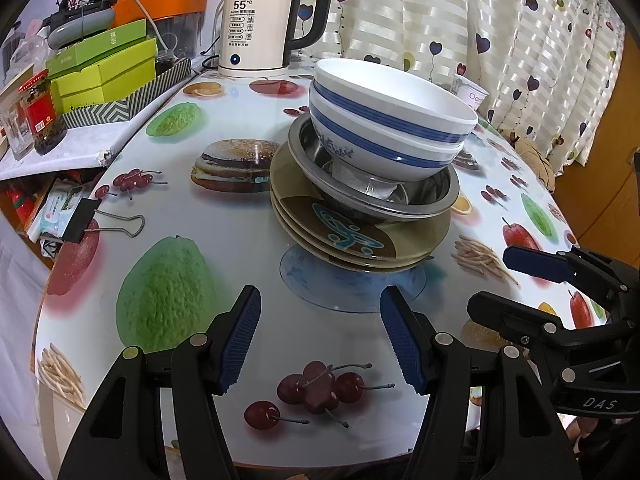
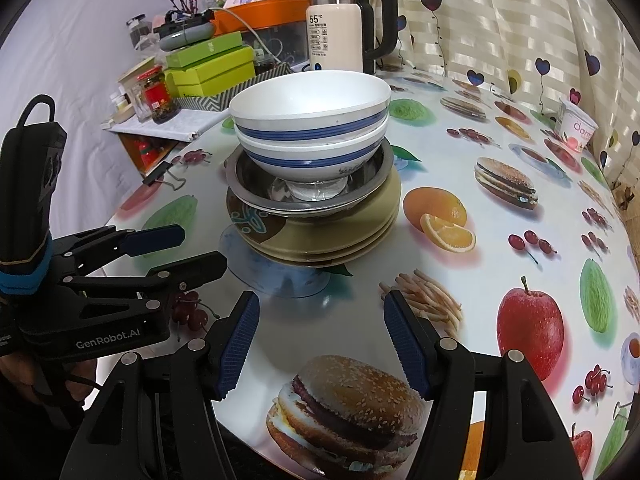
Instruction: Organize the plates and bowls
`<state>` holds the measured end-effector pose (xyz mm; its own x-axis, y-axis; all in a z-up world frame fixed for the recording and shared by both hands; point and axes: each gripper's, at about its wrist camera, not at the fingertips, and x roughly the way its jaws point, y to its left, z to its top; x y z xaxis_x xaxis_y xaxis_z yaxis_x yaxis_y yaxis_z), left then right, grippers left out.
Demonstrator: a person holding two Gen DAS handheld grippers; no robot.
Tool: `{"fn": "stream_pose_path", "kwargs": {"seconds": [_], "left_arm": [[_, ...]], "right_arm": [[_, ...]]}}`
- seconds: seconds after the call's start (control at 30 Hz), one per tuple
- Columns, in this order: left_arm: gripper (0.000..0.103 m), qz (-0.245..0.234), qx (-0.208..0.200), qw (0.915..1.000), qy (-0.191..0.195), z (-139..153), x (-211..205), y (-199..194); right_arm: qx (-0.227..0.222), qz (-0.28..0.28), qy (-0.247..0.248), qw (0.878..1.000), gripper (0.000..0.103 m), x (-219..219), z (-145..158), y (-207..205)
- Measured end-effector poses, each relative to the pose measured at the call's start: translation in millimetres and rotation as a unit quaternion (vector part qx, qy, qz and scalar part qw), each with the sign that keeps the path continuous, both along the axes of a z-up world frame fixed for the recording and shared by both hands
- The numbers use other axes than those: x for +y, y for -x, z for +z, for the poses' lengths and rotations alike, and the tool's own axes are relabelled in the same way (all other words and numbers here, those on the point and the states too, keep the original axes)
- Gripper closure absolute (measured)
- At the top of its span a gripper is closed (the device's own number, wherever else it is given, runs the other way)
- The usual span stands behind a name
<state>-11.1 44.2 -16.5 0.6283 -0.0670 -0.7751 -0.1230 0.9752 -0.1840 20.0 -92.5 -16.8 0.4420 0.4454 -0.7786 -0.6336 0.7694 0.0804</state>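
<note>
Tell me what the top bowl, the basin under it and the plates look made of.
Top bowl: glossy white with blue bands, likely glazed ceramic, possibly melamine. Basin: mirror-like grey, reflecting the bowl foot, so probably stainless steel. Plates: matte olive-brown, printed pattern; ceramic or melamine, unclear.

We see a round tabletop (image 1: pixel 248 264) under a fruit-and-burger print cover. Directly on it rest a stack of olive plates (image 1: pixel 360 240), a white electric kettle (image 1: pixel 256 32), a yogurt cup (image 2: pixel 578 128) and a black binder clip (image 1: pixel 86 220).
</note>
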Motion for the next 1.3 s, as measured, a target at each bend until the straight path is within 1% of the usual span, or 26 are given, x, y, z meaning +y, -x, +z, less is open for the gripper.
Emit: {"fn": "stream_pose_path", "kwargs": {"seconds": [0.3,1.3], "left_arm": [[0.040,-0.003,0.003,1.0000,0.005,-1.7,0.4,-0.1],[0.040,0.001,0.005,1.0000,-0.006,-3.1,-2.9,-1.1]], "right_arm": [[0.000,0.000,0.000,1.000,0.038,0.6,0.2,0.3],[0.002,0.000,0.000,1.000,0.038,2.2,-1.1,-0.4]]}}
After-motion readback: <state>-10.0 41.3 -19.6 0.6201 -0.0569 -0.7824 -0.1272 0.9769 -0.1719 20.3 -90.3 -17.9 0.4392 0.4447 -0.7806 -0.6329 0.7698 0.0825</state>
